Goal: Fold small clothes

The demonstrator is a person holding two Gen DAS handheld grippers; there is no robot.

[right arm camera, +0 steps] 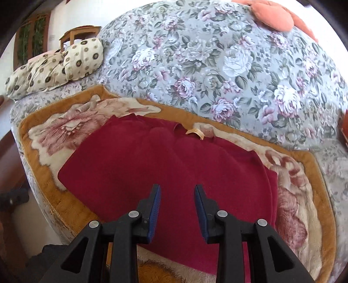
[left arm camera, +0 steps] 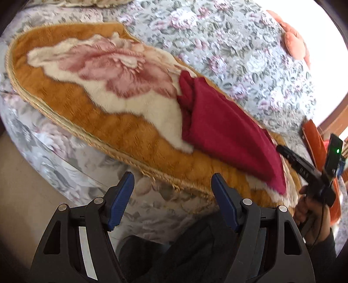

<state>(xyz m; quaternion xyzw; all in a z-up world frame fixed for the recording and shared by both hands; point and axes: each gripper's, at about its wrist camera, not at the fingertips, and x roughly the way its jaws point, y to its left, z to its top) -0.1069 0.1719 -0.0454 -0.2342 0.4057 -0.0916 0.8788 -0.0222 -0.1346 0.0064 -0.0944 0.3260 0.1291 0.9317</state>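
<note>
A dark red garment (right arm camera: 165, 165) lies folded flat on an orange blanket with a rose print (right arm camera: 304, 209) that covers the sofa seat. A tan label (right arm camera: 195, 132) shows at its far edge. My right gripper (right arm camera: 178, 191) is open and empty, just above the garment's near part. In the left wrist view the garment (left arm camera: 226, 130) lies to the right on the blanket (left arm camera: 121, 135). My left gripper (left arm camera: 173, 180) is open and empty, off the blanket's front edge, apart from the garment. The right gripper (left arm camera: 282, 150) shows at the garment's right end.
The floral sofa back (right arm camera: 217, 65) rises behind the blanket. Patterned cream cushions (right arm camera: 54, 67) lie at the far left. An orange cushion (right arm camera: 271, 17) sits on top of the sofa back. A wooden chair (right arm camera: 76, 34) stands behind. The floor (left arm camera: 19, 185) lies below the sofa front.
</note>
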